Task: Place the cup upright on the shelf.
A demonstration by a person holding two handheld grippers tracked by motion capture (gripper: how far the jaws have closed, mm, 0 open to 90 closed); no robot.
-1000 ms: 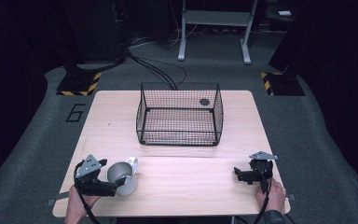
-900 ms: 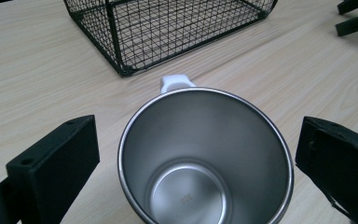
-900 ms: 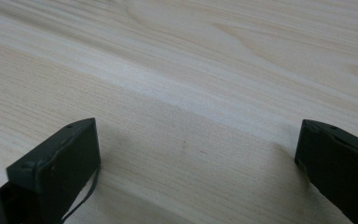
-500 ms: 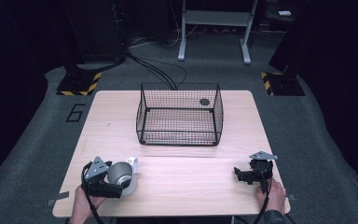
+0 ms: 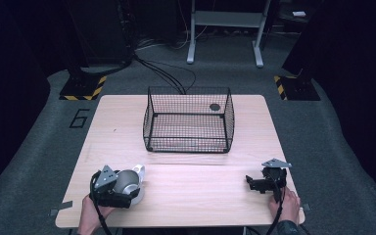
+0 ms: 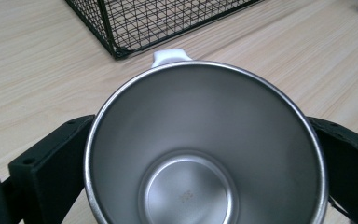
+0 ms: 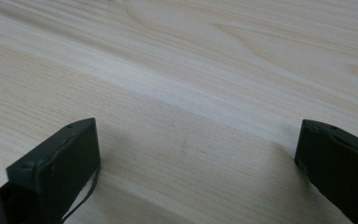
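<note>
Round brushed-steel cup with white handle [image 6: 205, 154] sits at worktop [image 5: 191, 196] near-left, inside left claw [image 5: 120, 188], jaws flanking its walls. Likely light, rigid, slippery; grip across body. Right claw [image 5: 260, 184] wide, empty.

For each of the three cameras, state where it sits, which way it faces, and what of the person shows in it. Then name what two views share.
High view: fixed above the person's side, facing forward and down on the table; forearms, left gripper and right gripper enter from the bottom.
Left gripper view: rides that gripper, looking into the steel cup between its black jaws, toward the wire basket.
Right gripper view: faces bare wood between its open jaws.
Shared: cup and basket appear in the high and left gripper views.
</note>
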